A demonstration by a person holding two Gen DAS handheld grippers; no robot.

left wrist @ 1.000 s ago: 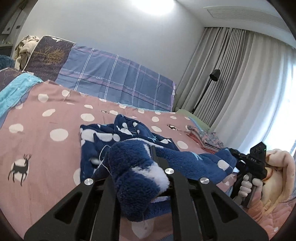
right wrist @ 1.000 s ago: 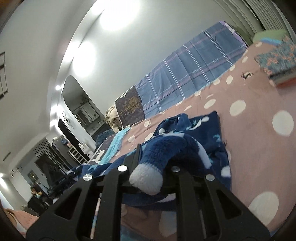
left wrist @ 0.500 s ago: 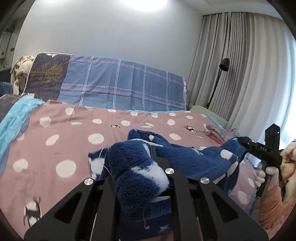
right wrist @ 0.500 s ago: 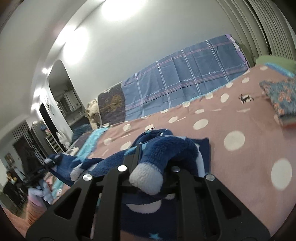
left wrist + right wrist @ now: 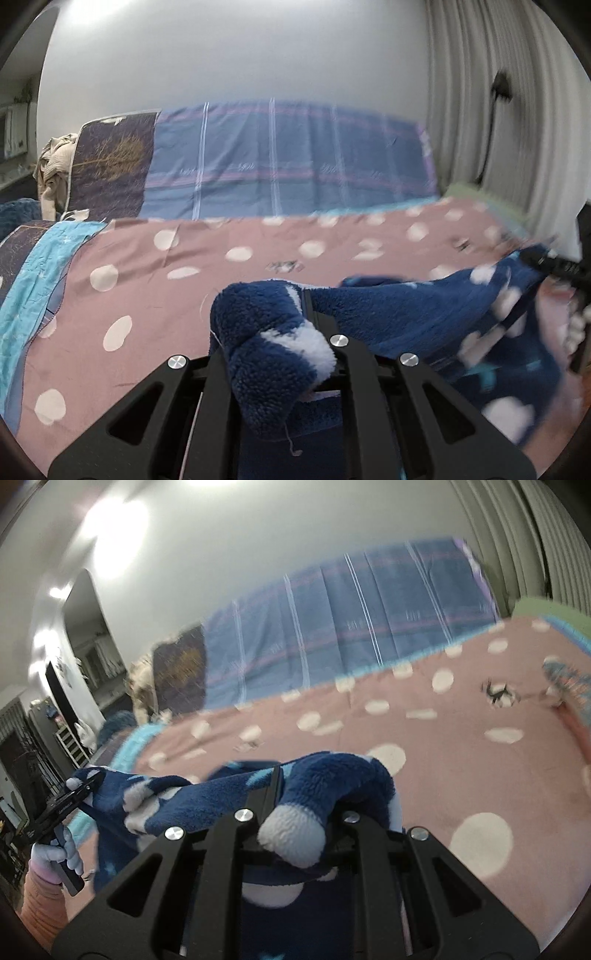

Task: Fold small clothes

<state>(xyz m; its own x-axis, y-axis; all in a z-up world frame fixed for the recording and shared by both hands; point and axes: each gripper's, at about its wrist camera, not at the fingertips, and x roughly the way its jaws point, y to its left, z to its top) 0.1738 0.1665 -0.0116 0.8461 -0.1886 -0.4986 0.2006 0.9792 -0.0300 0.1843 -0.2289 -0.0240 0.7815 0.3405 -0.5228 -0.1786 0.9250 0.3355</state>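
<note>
While the bed (image 5: pixel 155 295) fills most of both views under its pink cover with white polka dots, everything else can be placed against it. Behind the bed, at its head, a blue plaid sheet (image 5: pixel 288 162) hangs over the headboard, with a dark panel bearing a golden tree (image 5: pixel 110 162) beside it. Pale pleated curtains (image 5: pixel 480 92) hang at the bed's far right side, and a dark floor lamp (image 5: pixel 498 96) stands in front of them. A turquoise strip of bedding (image 5: pixel 33 273) runs along the bed's left edge.

Over the bed's near part, a navy fleece garment (image 5: pixel 406 317) with white spots is stretched in the air between the two tools, its lower part hanging toward the cover. The left tool (image 5: pixel 306 332) is clamped almost fully closed on one bunched end of the garment, a fluffy blue-and-white wad bulging out over its fingers. The right tool (image 5: pixel 280 805) is likewise nearly closed and grips the other end, a white-tipped tuft sticking out toward the camera.

On the bed's right side lies a folded floral cloth (image 5: pixel 569 683), blurred. From the right wrist view, a gloved hand (image 5: pixel 55 856) holds the left tool's handle beyond the bed's left edge.
</note>
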